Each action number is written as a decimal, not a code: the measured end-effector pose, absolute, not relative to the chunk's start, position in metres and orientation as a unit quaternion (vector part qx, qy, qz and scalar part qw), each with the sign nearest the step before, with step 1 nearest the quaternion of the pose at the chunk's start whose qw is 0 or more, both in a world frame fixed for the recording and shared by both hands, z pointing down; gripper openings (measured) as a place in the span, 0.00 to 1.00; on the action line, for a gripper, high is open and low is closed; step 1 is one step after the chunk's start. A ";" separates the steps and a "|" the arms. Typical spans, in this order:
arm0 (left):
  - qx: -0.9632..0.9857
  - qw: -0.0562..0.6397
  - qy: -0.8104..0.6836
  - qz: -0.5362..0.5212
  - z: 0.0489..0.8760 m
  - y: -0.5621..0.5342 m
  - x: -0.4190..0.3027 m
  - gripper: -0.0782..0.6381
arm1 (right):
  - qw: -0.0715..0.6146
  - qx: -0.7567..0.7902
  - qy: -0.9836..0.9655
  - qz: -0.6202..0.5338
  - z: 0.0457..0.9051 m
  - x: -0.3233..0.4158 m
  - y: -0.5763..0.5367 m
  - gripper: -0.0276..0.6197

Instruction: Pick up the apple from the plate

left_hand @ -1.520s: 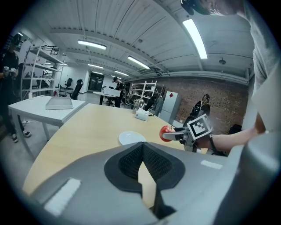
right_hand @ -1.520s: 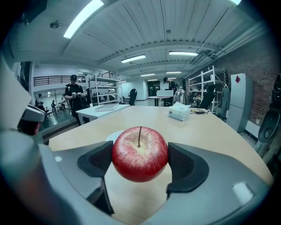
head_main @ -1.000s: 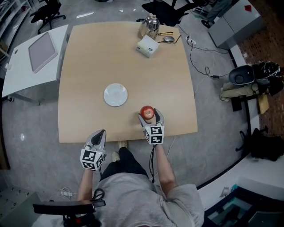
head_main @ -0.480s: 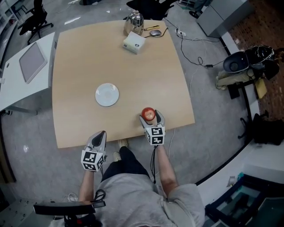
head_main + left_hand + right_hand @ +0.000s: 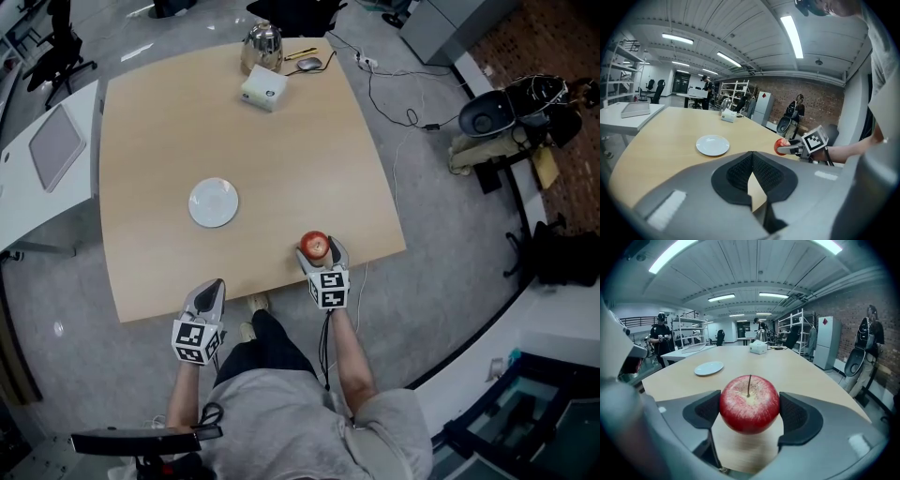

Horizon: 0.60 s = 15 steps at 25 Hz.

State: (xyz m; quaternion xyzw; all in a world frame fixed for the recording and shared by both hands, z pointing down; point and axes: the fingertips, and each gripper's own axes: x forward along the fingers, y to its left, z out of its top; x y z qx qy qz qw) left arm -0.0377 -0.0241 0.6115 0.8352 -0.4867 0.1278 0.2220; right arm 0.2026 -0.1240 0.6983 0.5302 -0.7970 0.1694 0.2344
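A red apple [image 5: 749,404] sits between the pads of my right gripper [image 5: 749,412], which is shut on it and holds it just above the wooden table [image 5: 281,159] near the front edge. In the head view the apple [image 5: 315,246] shows at the tip of the right gripper [image 5: 317,247]. The white plate [image 5: 213,202] lies empty on the table, to the apple's left and farther in. My left gripper [image 5: 214,287] hangs off the table's front edge, shut with nothing in it. From the left gripper [image 5: 751,161] view, the plate [image 5: 713,145] and apple [image 5: 781,146] are ahead.
At the table's far side stand a white box [image 5: 263,89], a metal kettle [image 5: 263,39] and a mouse [image 5: 308,64]. A white side table [image 5: 52,141] adjoins on the left. Cables and bags lie on the floor at right. People stand in the background.
My right gripper has drawn the apple back toward the table's front edge, farther from the plate. The left gripper has also pulled back slightly from the table, still shut.
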 end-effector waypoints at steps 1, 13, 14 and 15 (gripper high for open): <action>0.836 0.222 -0.485 0.129 0.612 -0.024 -0.037 0.14 | 0.235 0.532 -0.795 0.170 0.700 0.205 -0.123 0.65; 0.841 0.225 -0.472 0.142 0.617 -0.021 -0.024 0.14 | 0.237 0.544 -0.783 0.189 0.716 0.221 -0.107 0.65; 0.841 0.225 -0.471 0.144 0.618 -0.020 -0.024 0.14 | 0.237 0.544 -0.782 0.190 0.718 0.222 -0.106 0.65; 0.840 0.226 -0.471 0.145 0.619 -0.020 -0.023 0.14 | 0.237 0.544 -0.782 0.191 0.719 0.223 -0.106 0.65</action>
